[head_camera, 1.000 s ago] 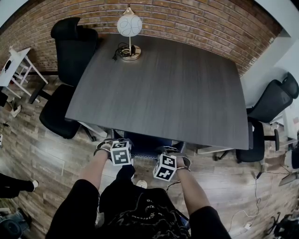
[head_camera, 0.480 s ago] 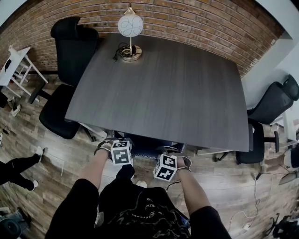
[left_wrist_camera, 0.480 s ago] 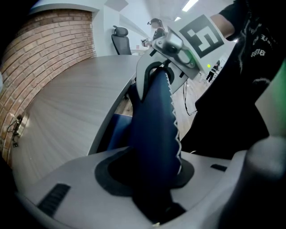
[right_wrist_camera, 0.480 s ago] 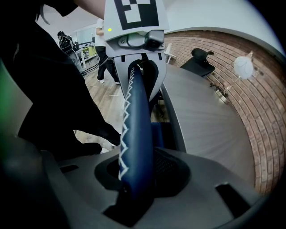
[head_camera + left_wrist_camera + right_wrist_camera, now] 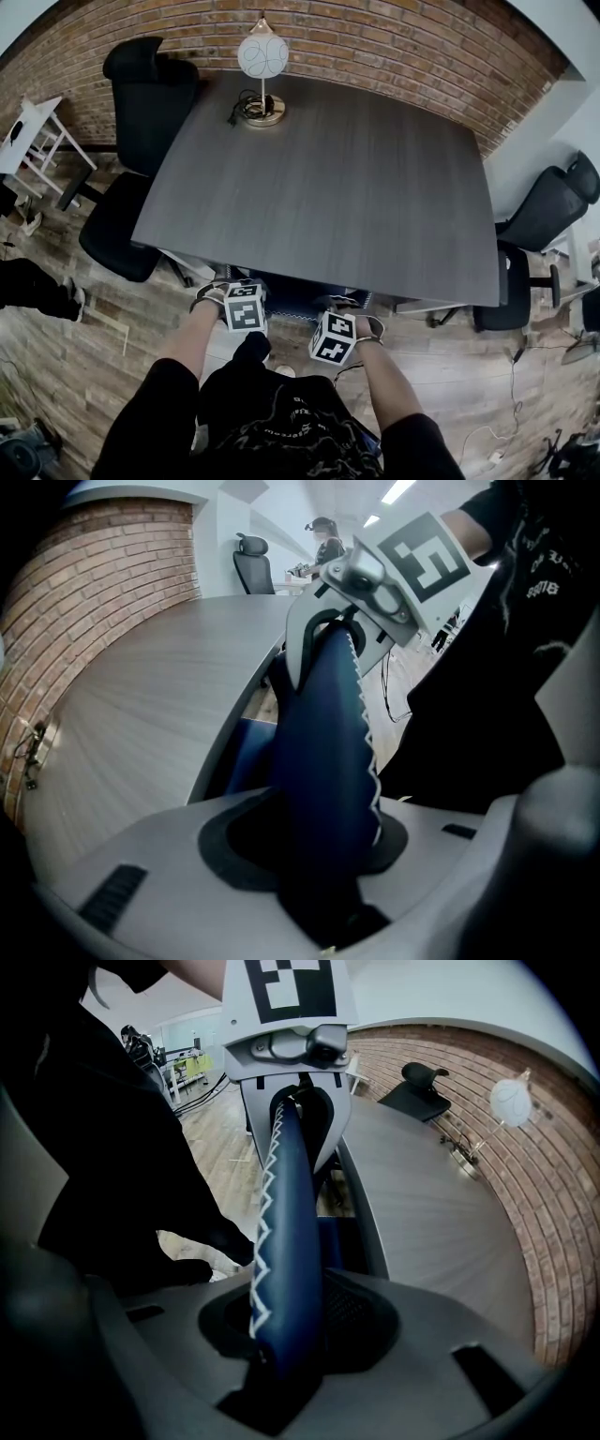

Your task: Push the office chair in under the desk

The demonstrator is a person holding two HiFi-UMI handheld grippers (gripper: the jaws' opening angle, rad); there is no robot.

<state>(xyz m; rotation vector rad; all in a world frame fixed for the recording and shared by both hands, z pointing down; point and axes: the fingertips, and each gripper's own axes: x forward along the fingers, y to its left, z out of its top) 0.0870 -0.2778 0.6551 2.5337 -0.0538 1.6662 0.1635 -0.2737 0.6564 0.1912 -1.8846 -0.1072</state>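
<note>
The left gripper [image 5: 321, 860] and the right gripper [image 5: 286, 1335] each clamped the blue chair backrest [image 5: 298, 287] at the edge of the desk [image 5: 328, 178].

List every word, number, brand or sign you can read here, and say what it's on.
No text here can be read.
Shirt: pale print on the front, too blurred and creased to read.
Marker cubes: black-and-white square patterns only, no words.
Chair back: white zigzag stitching, no label.
Desk and lamp: no print visible.
</note>
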